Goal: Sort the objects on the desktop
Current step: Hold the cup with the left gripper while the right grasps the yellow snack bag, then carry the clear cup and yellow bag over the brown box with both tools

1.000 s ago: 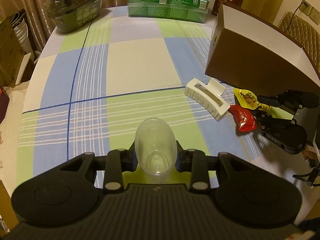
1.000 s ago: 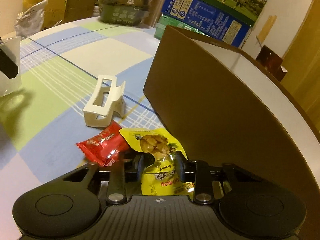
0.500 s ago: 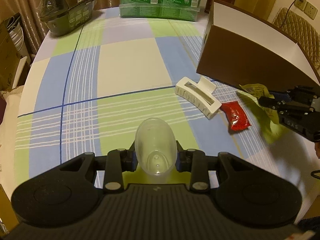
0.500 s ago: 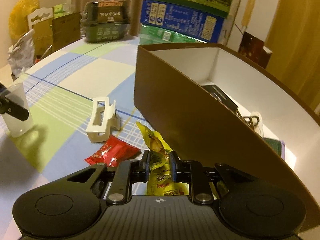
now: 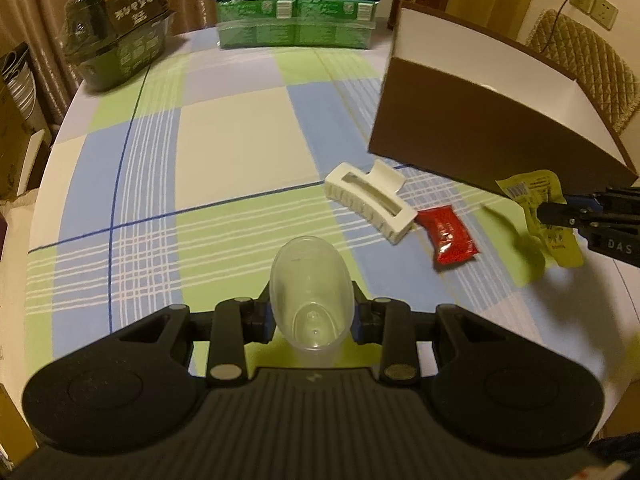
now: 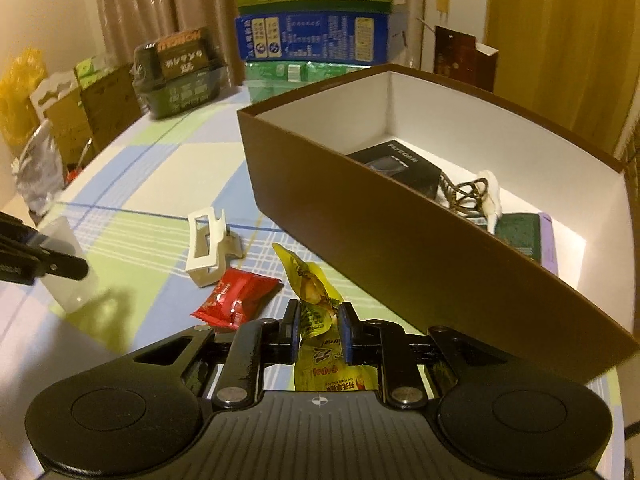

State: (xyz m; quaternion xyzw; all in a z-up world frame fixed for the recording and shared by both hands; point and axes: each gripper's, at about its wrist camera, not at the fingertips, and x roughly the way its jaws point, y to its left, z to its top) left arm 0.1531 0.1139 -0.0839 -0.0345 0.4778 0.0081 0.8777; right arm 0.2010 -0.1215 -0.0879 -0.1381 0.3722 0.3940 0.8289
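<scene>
Readable print on packaging and tools

Upside-down "HONGH…" on the dark bowl pack (image 5: 120, 36); "DAS" on the right gripper (image 5: 560, 210); "PLYCO" on the black box (image 6: 396, 164) inside the brown box (image 6: 360, 240); red Chinese characters, not legible, on the yellow snack packet (image 6: 320, 316).

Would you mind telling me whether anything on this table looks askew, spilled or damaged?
Nothing looks spilled or damaged. The white hair clip and red snack packet lie loose and at angles beside the brown box, seemingly still unsorted. The yellow snack packet is crumpled only where the right gripper pinches it.
</scene>
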